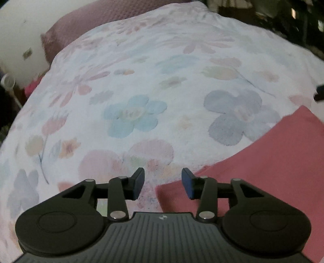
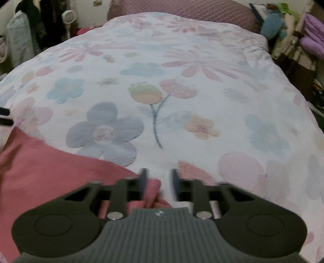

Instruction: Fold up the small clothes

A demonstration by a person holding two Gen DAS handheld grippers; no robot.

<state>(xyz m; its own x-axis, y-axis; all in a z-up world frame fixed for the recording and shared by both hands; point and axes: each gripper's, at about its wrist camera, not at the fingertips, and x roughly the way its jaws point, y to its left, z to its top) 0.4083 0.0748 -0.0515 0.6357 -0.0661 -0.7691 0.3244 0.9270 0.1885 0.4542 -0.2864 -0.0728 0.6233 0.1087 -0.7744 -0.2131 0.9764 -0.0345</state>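
Observation:
A pink garment (image 1: 267, 161) lies flat on the floral bedspread (image 1: 141, 81), at the lower right of the left wrist view. My left gripper (image 1: 163, 183) is open and empty, just above the garment's near left corner. In the right wrist view the same pink garment (image 2: 50, 161) lies at the lower left, with a bunched edge (image 2: 152, 194) between the fingers. My right gripper (image 2: 159, 182) is open over that edge, blurred by motion. The right gripper's tip (image 1: 320, 93) shows at the right edge of the left wrist view.
The floral bedspread (image 2: 182, 81) covers the whole bed. A mauve quilted pillow (image 2: 182, 8) lies at the head. Clutter stands beside the bed: a small fan (image 2: 68, 16) on the left, soft toys and purple bedding (image 2: 311, 36) on the right.

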